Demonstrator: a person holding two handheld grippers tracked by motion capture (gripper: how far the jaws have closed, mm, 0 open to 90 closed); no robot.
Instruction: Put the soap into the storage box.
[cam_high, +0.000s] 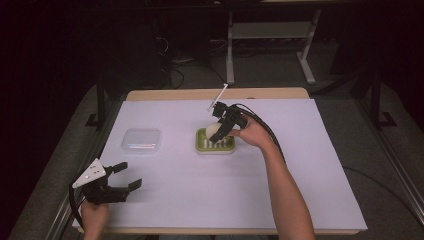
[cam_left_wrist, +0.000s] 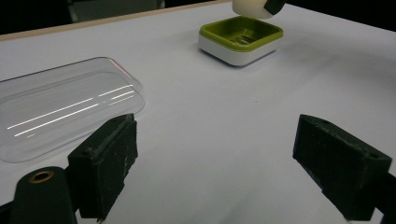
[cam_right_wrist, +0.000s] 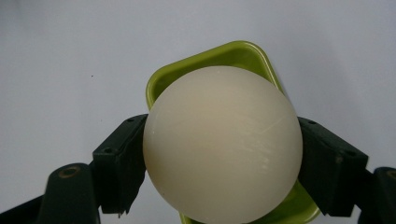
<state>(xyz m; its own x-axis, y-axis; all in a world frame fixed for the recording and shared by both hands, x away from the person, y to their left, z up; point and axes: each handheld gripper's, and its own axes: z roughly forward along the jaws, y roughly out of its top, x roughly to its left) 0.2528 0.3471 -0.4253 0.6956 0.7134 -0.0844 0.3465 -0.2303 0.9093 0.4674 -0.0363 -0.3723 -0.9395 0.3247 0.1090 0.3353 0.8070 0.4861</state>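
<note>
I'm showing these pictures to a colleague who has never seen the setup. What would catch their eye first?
Most striking is the cream-white ball clamped in the right gripper, held just above a green-rimmed dish at mid-table. Next, a clear plastic lid lies flat to the dish's left. The left gripper waits open near the table's front left corner.

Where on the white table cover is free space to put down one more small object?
Free: the wide stretch right of the green dish, and the front strip between both forearms. Crowded: around the clear lid and the left gripper.
</note>
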